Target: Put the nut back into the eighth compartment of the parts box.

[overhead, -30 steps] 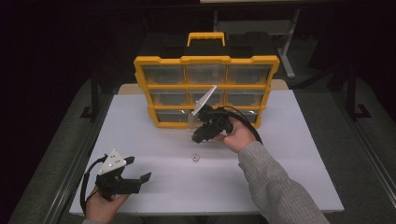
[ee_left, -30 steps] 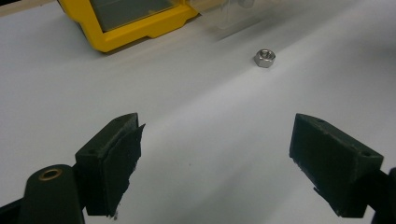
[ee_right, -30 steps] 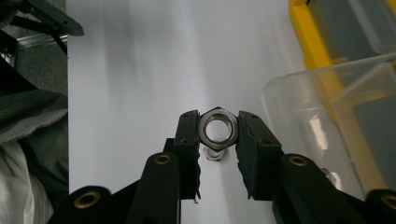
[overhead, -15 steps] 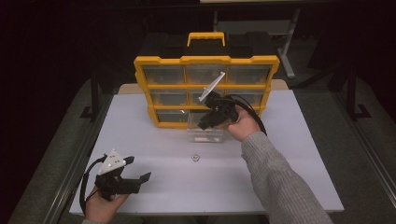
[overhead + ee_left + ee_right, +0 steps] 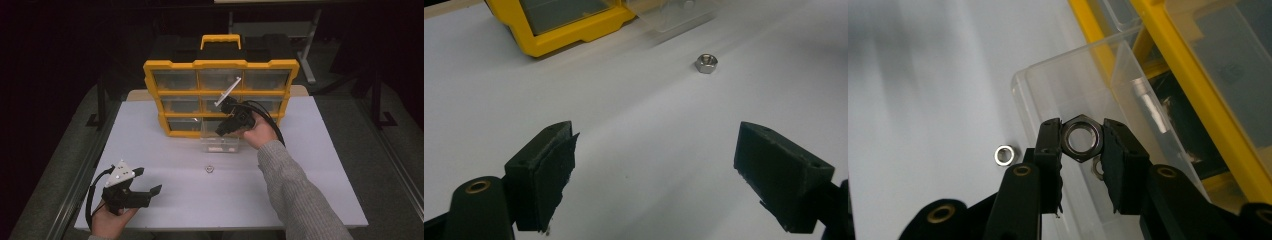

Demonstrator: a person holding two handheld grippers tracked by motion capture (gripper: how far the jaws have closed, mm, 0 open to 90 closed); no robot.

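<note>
We are carrying a hex nut [image 5: 1081,138], clenched in our right gripper [image 5: 1080,142], above the pulled-out clear drawer [image 5: 220,142]; next we should release it inside. Our left gripper [image 5: 654,170] is resting released, nearer us than the drawer, facing a second nut [image 5: 706,63].

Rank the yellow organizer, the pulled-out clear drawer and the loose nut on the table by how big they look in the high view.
1. Yellow organizer, by far the largest.
2. Clear drawer, much smaller.
3. Loose nut, tiny.
</note>
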